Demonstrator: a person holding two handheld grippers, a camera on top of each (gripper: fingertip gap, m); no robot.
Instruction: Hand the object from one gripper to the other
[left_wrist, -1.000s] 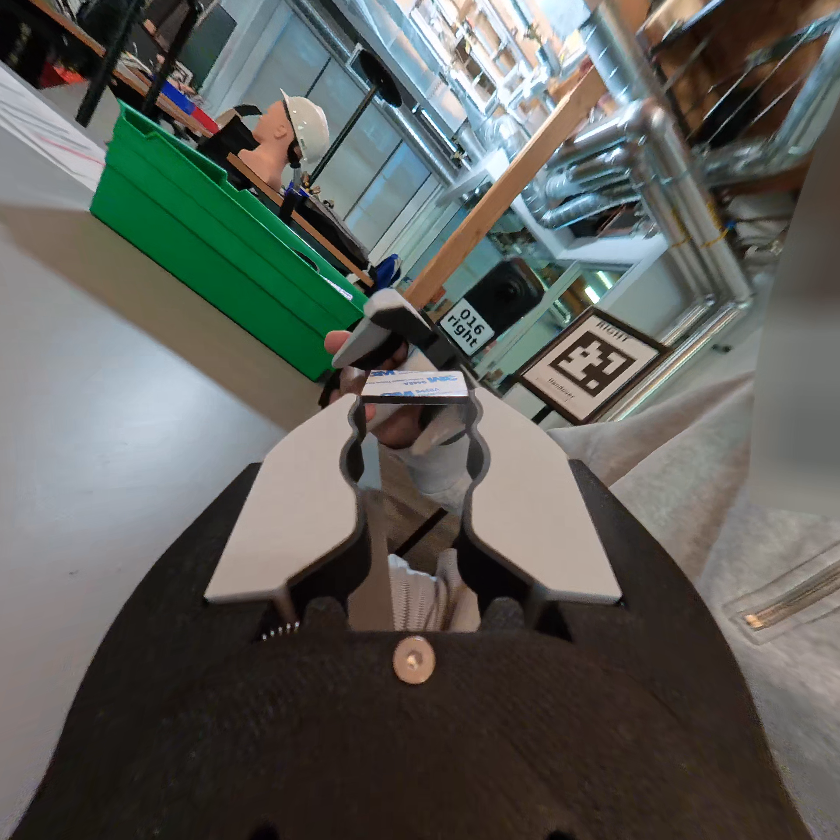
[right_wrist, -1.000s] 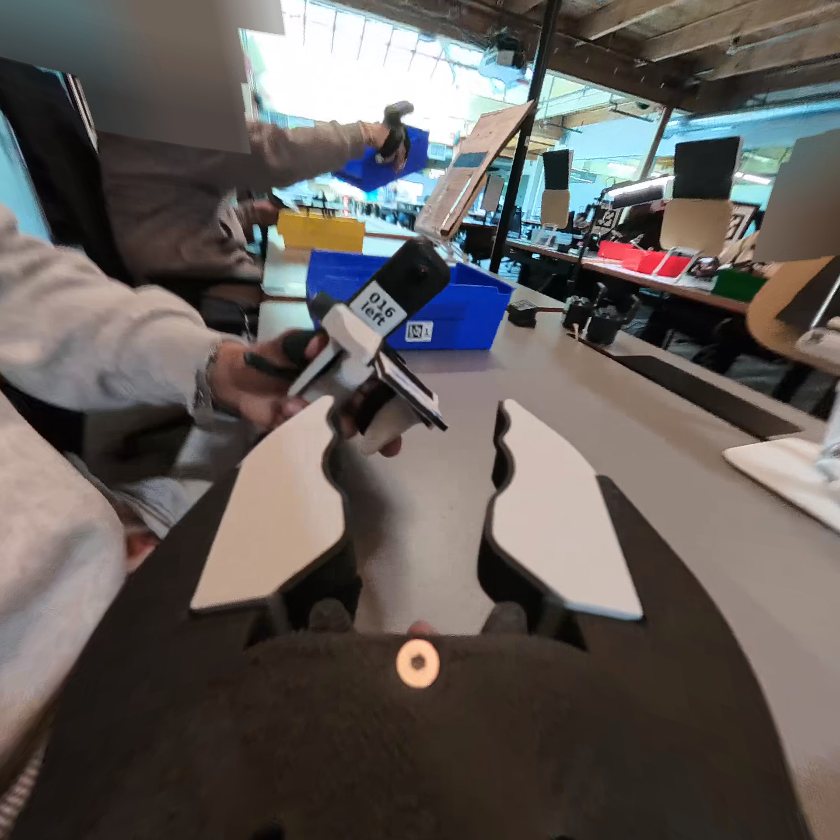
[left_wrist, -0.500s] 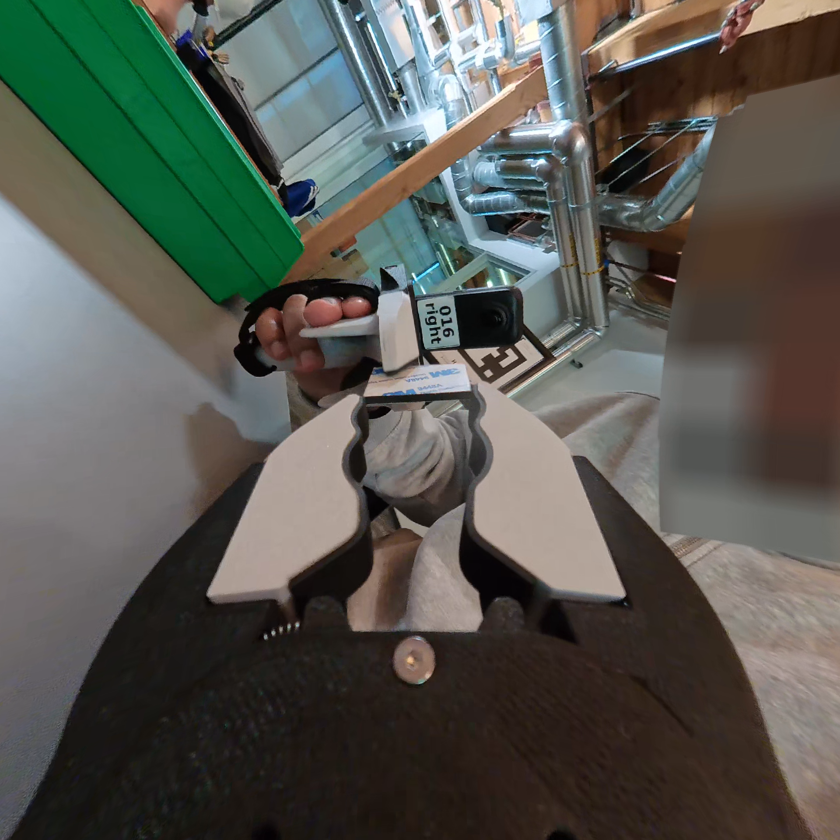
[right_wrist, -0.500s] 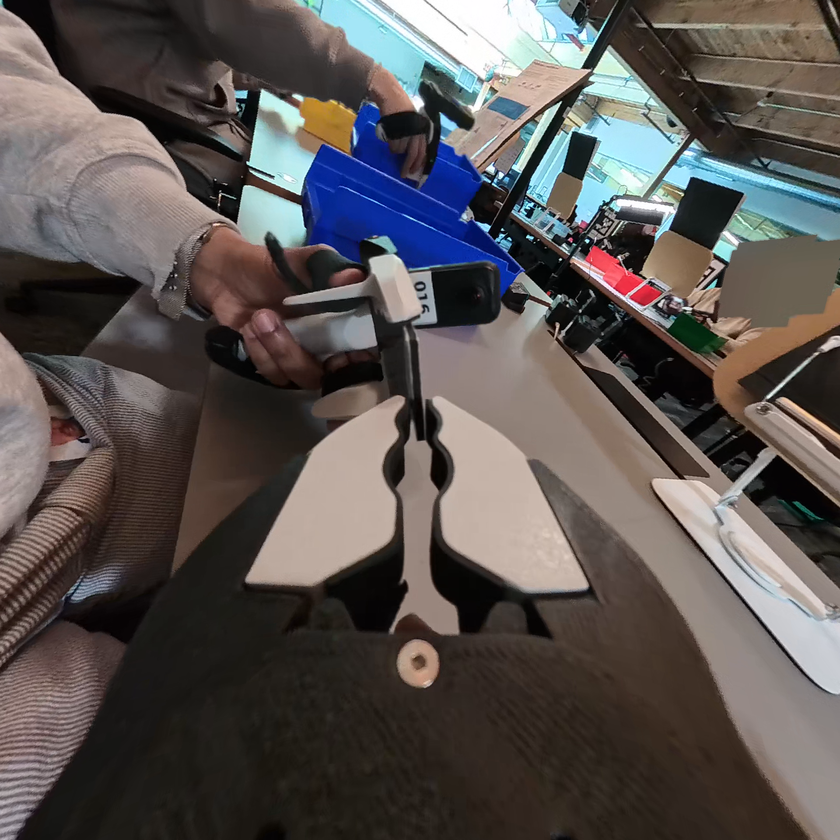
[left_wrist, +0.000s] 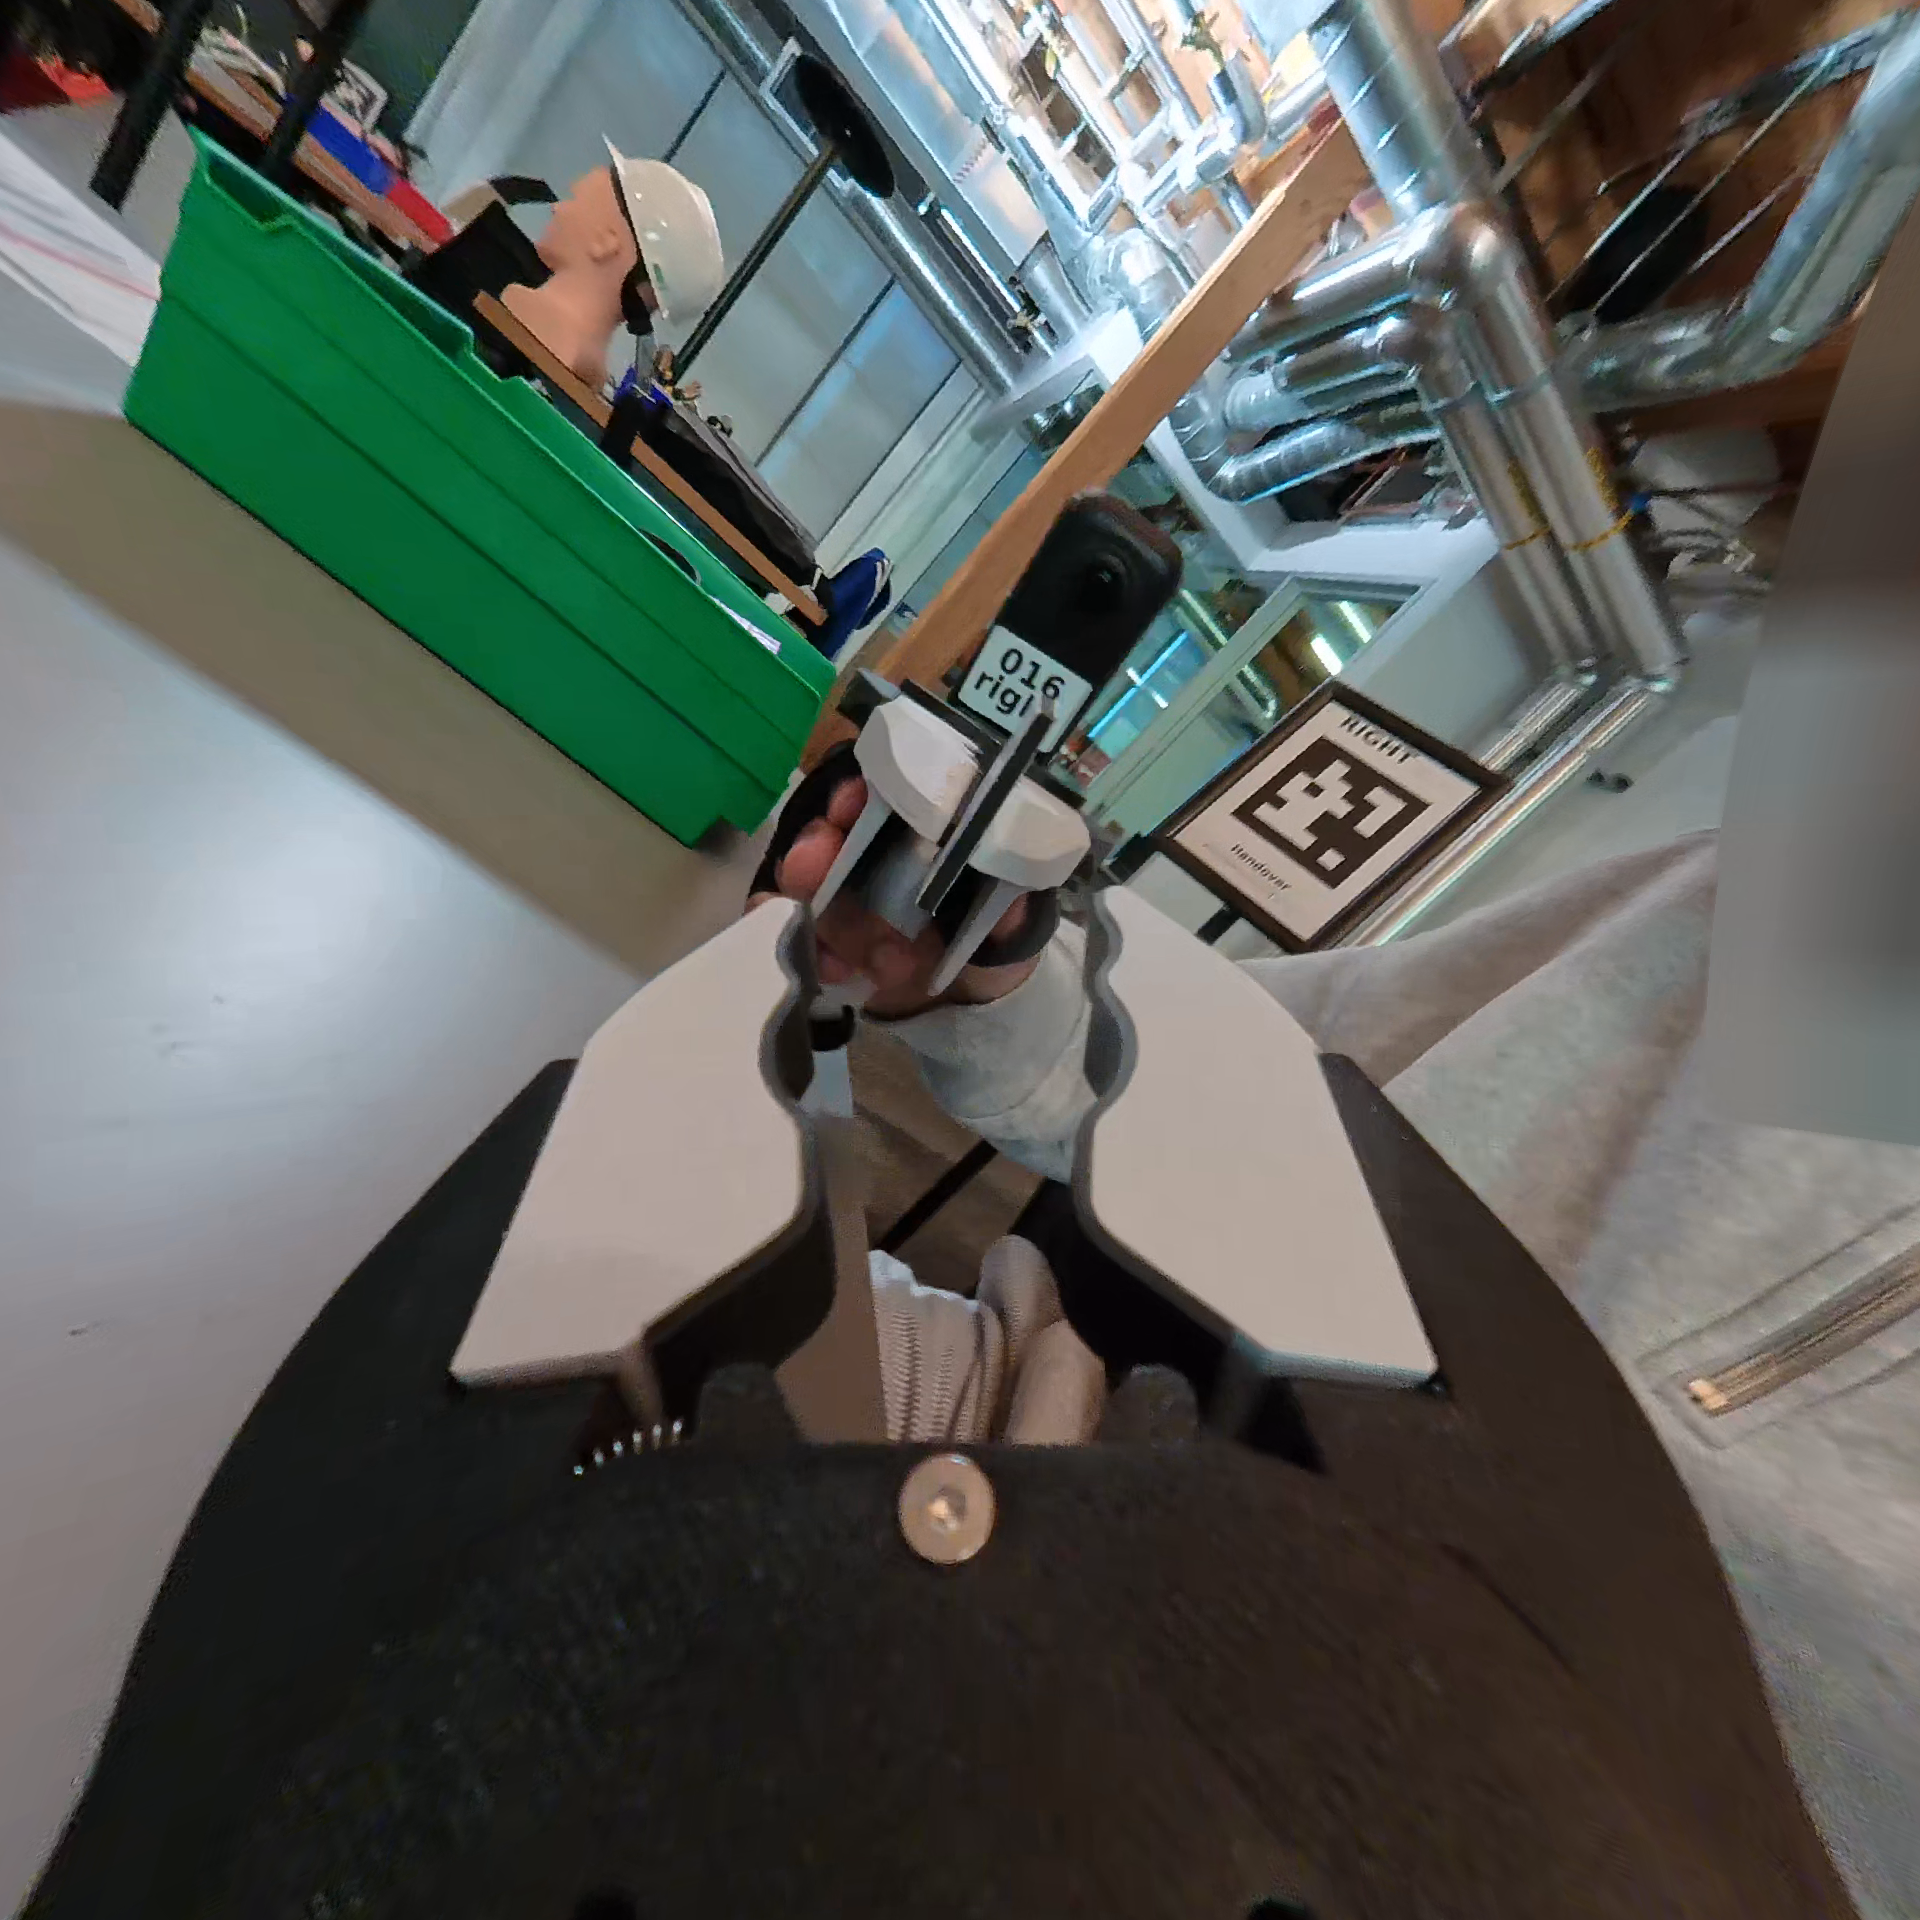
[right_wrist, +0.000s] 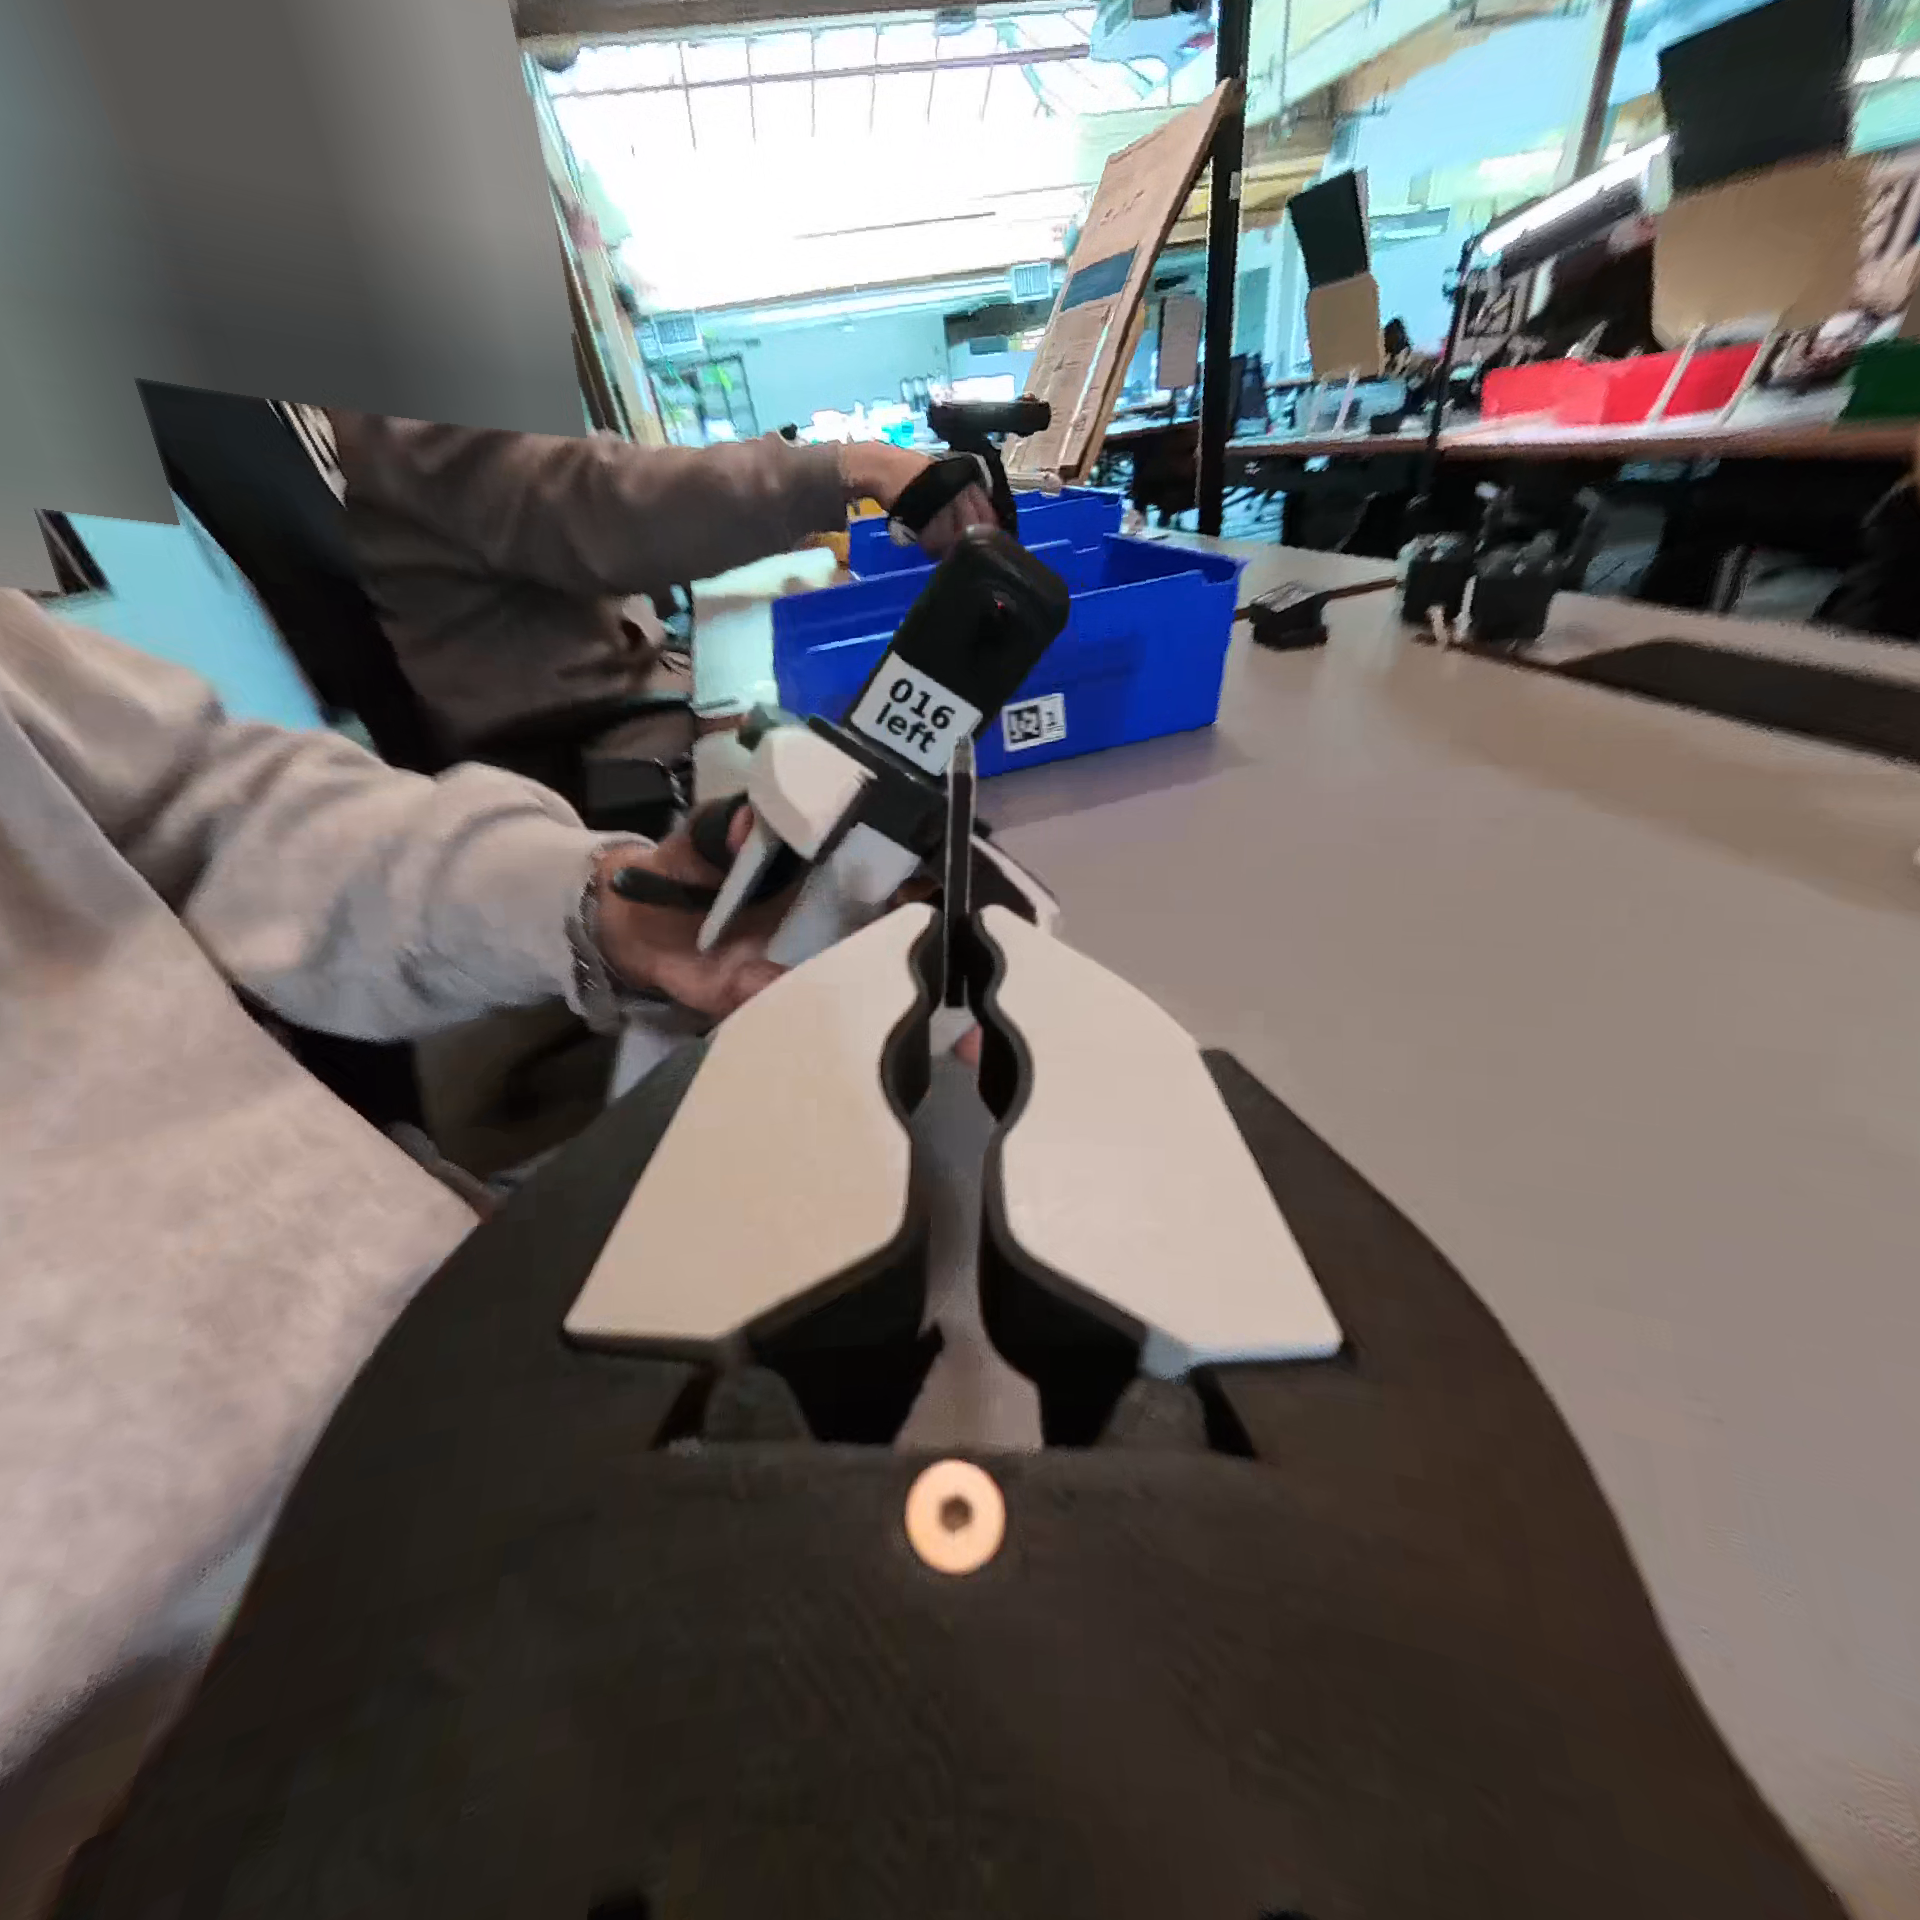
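Note:
The object is a thin flat black strip (right_wrist: 958, 831) with a white labelled face, seen edge-on. My right gripper (right_wrist: 956, 920) is shut on its lower end and holds it upright above the grey table (right_wrist: 1455, 935). In the left wrist view the strip (left_wrist: 987, 821) stands slanted between the right gripper's (left_wrist: 971, 914) white fingers. My left gripper (left_wrist: 940, 914) is open and empty, its tips just short of the right gripper. In the right wrist view the left gripper (right_wrist: 800, 904) sits to the left of the strip, clear of it.
A green bin (left_wrist: 416, 499) stands on the table to the left. A blue bin (right_wrist: 1122, 644) is farther back, with another person's arm (right_wrist: 582, 509) reaching to it. A square marker board (left_wrist: 1330, 810) stands behind. My grey sleeve (right_wrist: 260, 883) fills the left side.
The left gripper held the strip; the right gripper closed on it too. Now the left gripper has opened and let go, and the strip stays in the right gripper.

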